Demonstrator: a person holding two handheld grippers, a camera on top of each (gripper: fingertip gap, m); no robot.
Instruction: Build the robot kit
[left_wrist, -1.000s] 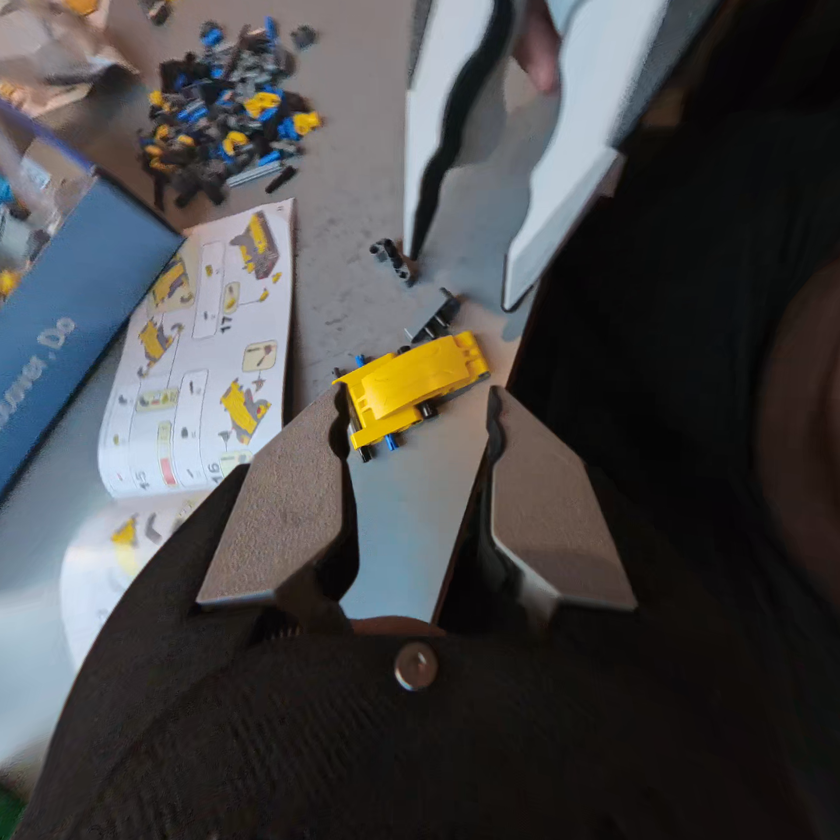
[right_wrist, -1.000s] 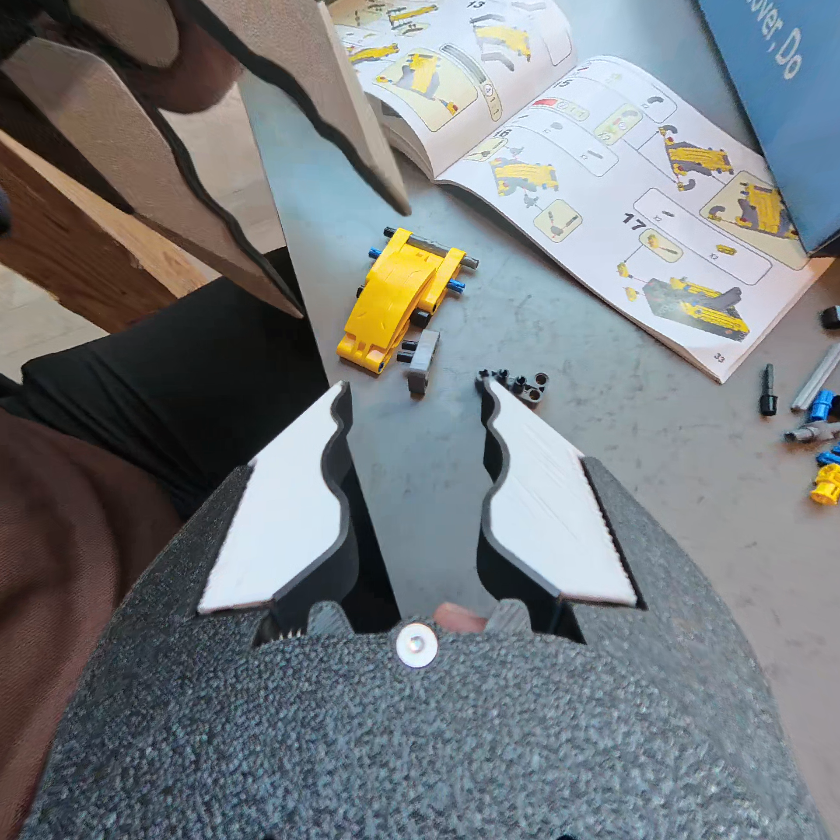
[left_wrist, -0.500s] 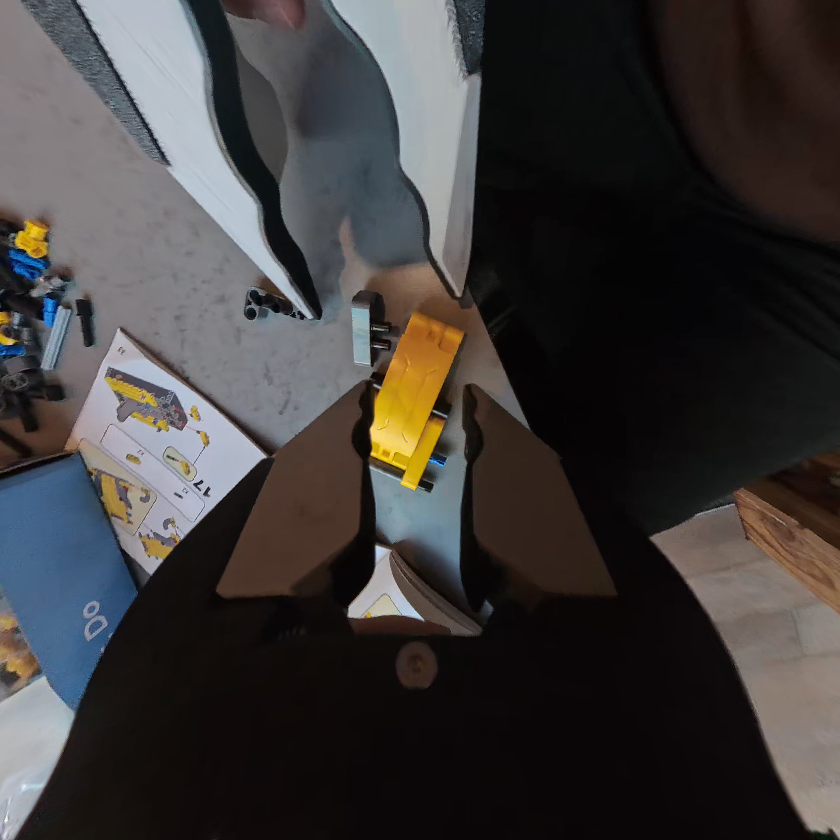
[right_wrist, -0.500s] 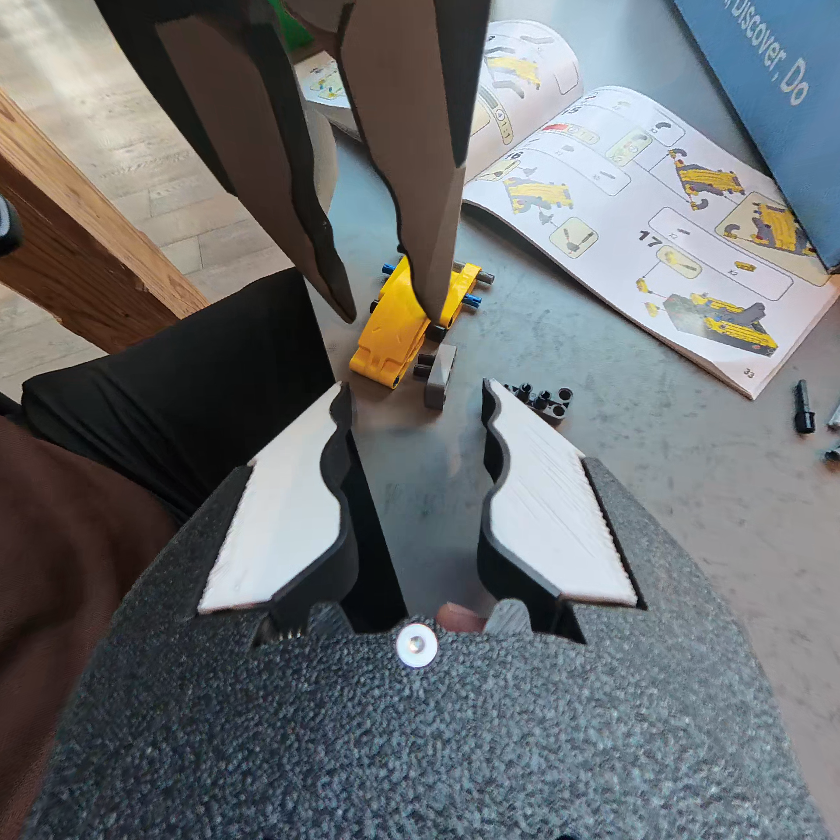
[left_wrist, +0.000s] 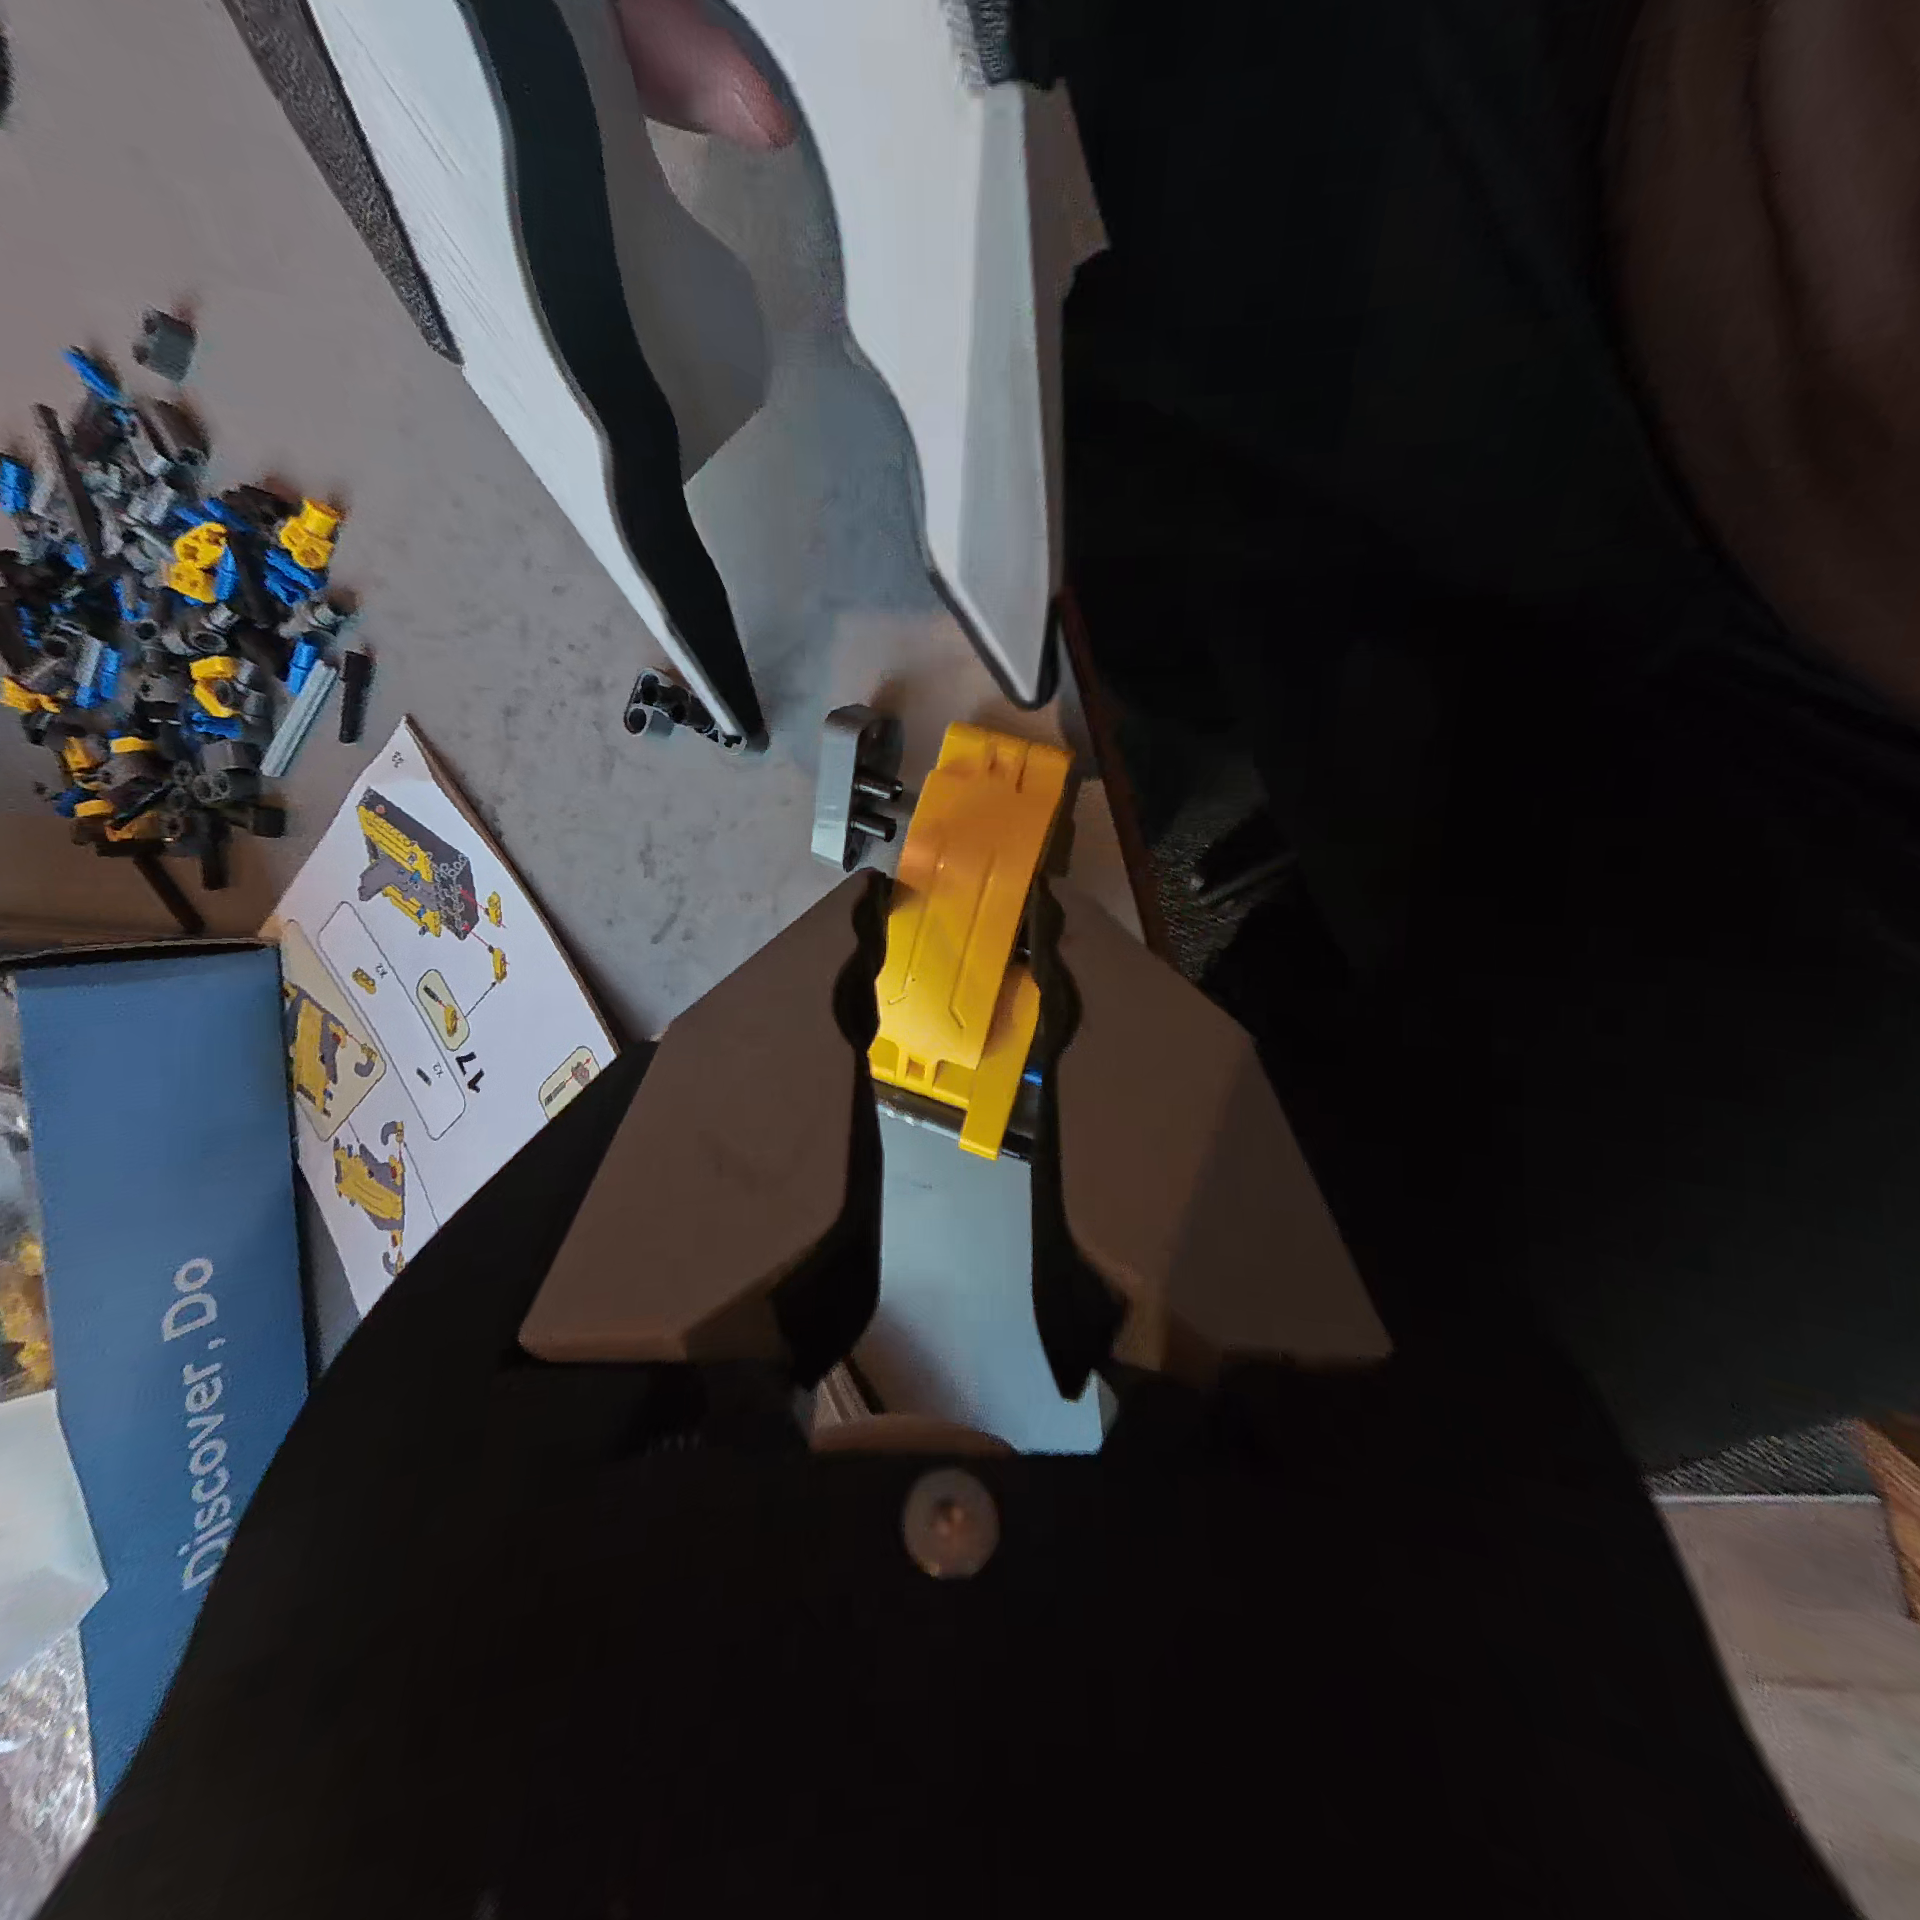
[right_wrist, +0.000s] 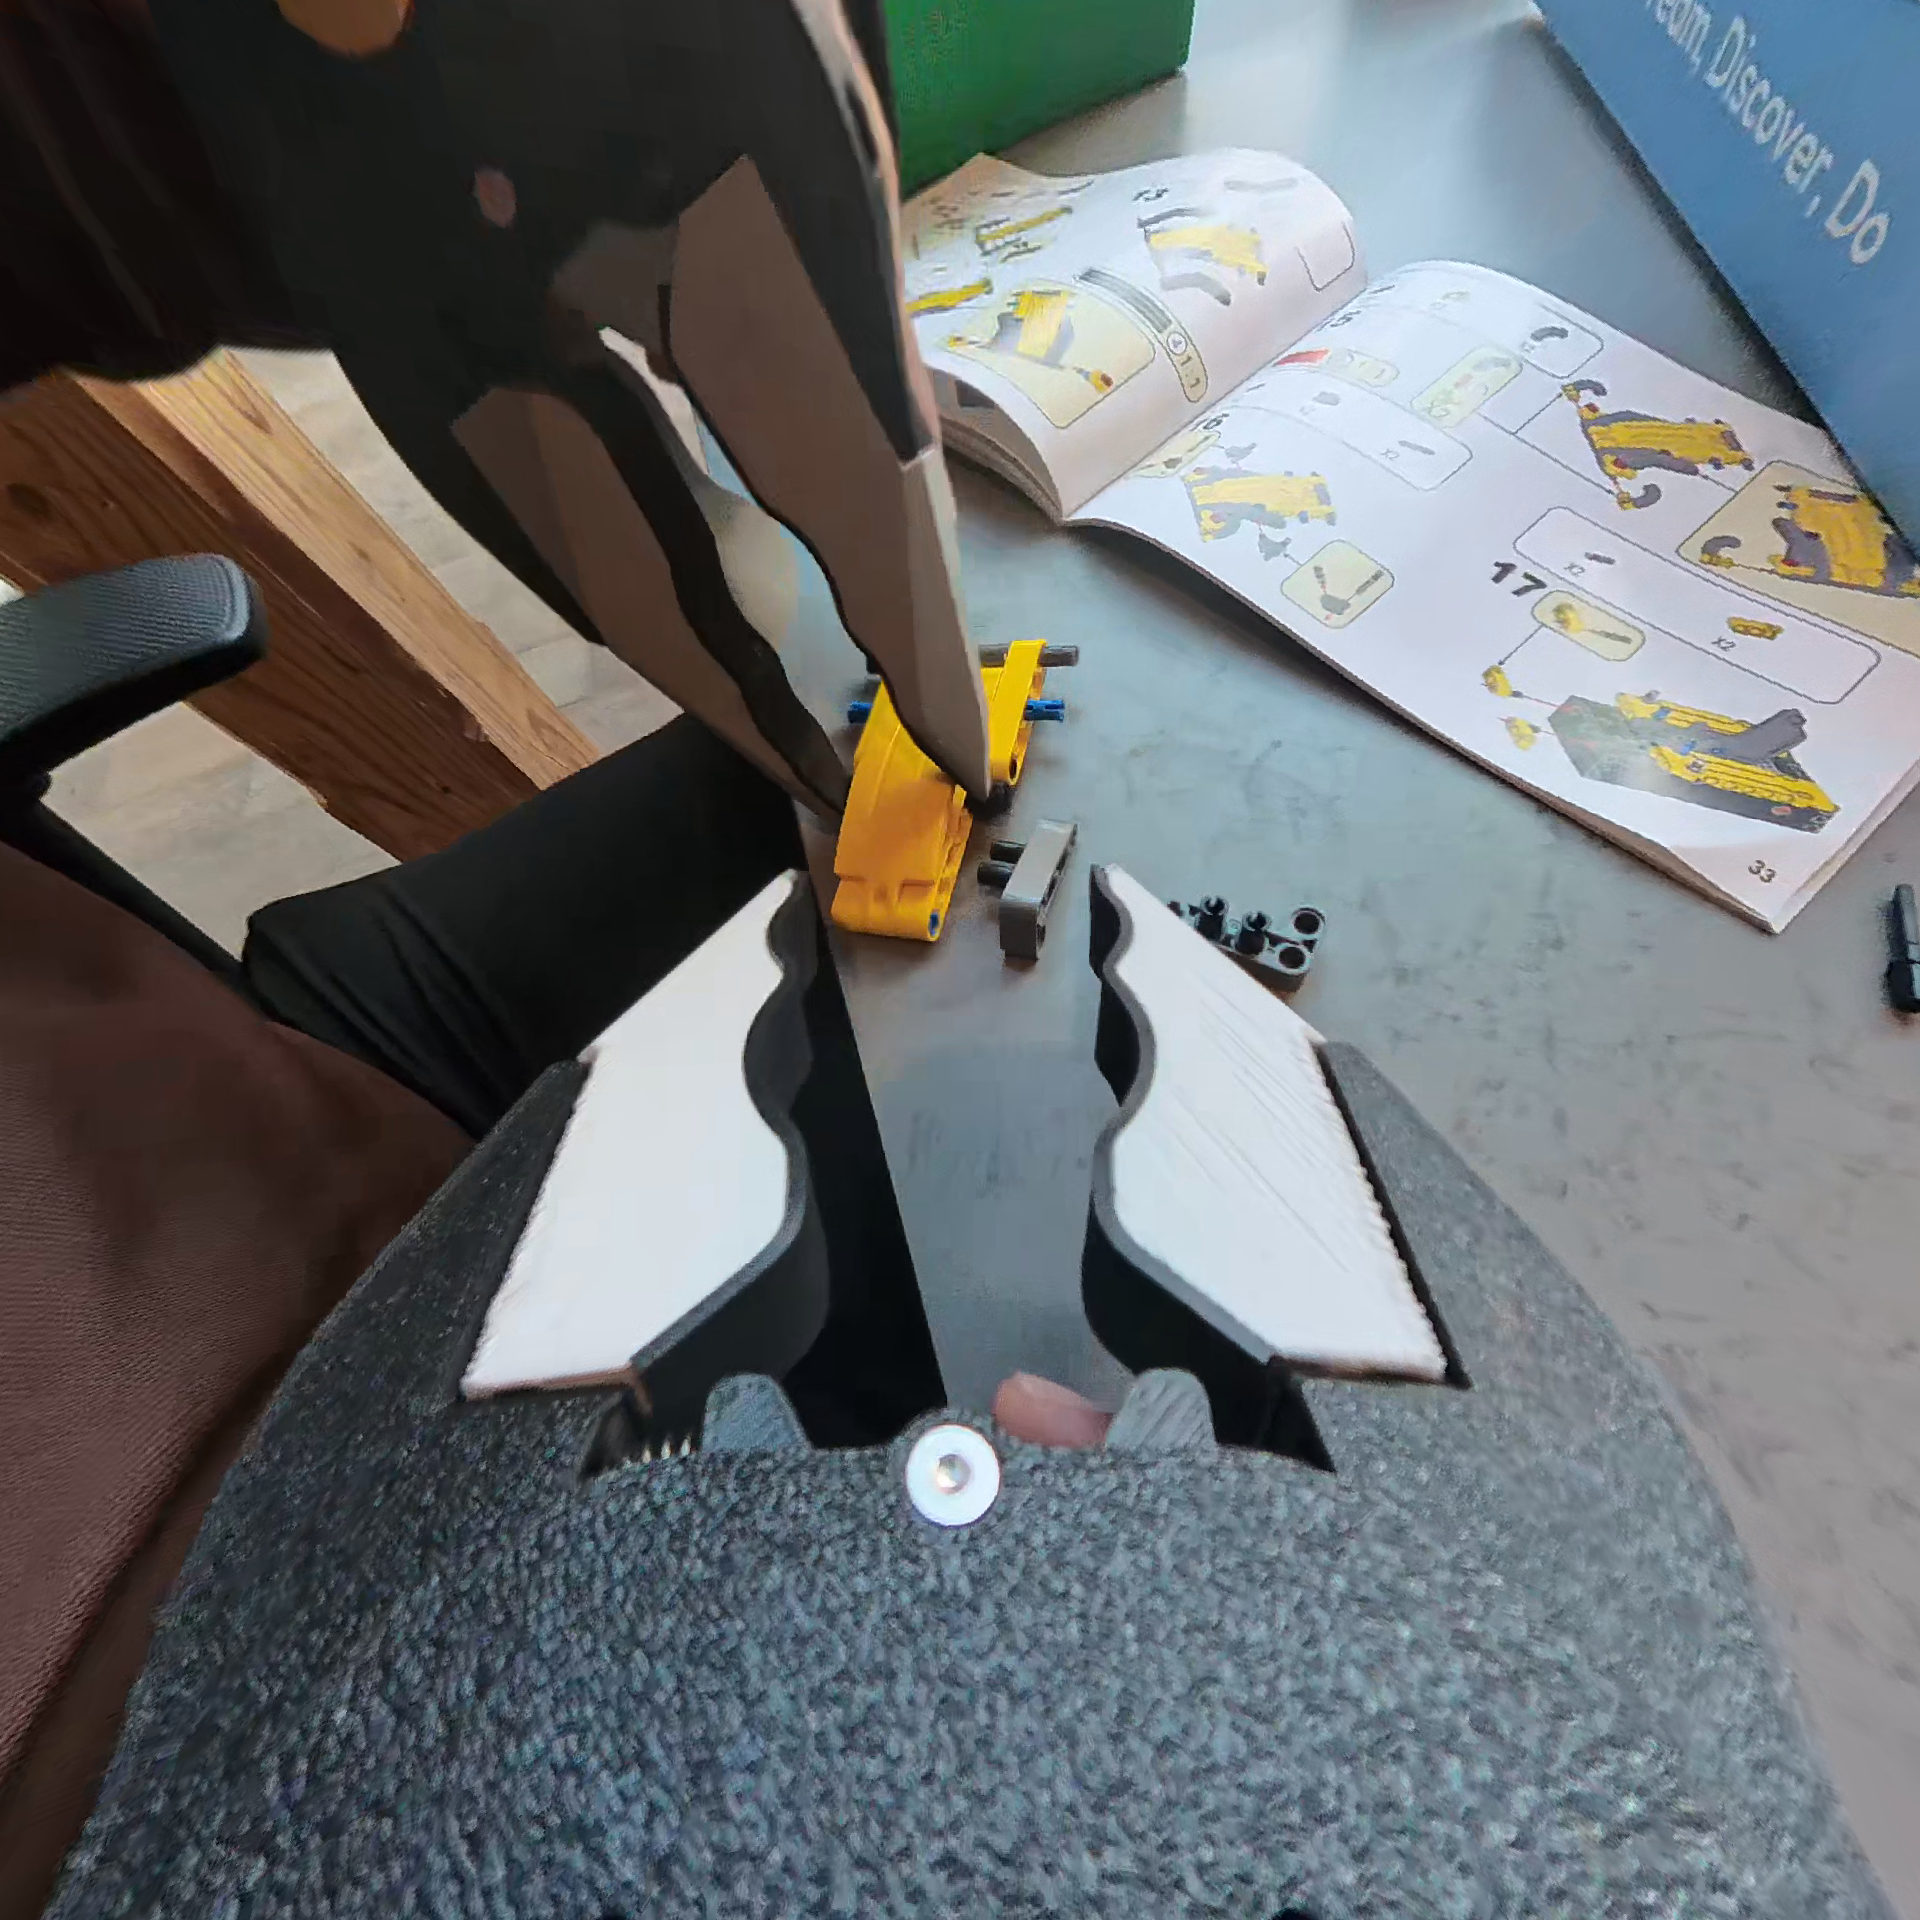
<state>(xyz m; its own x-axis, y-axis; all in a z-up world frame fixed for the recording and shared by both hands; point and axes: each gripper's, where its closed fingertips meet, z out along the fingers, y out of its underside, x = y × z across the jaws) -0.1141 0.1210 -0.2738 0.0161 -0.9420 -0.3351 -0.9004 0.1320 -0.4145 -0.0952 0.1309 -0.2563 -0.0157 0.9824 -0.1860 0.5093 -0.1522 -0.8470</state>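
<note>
Yellow brick piece clamped at the tabletop edge

Yellow brick piece (left_wrist: 961, 935) sits pinched in the left gripper (left_wrist: 951, 914) on the grey tabletop (left_wrist: 561, 644). Just beside it lies a small grey connector (right_wrist: 1034, 883). Further right, the right gripper (right_wrist: 951, 894) hovers wide apart, holding nothing.

Looks like you're at a home or office hobby desk: grey counter (right_wrist: 1558, 1143), wood floor (right_wrist: 343, 540), chair armrest (right_wrist: 125, 634), open booklet (right_wrist: 1455, 540), blue box (left_wrist: 156, 1195), brick pile (left_wrist: 156, 644).
</note>
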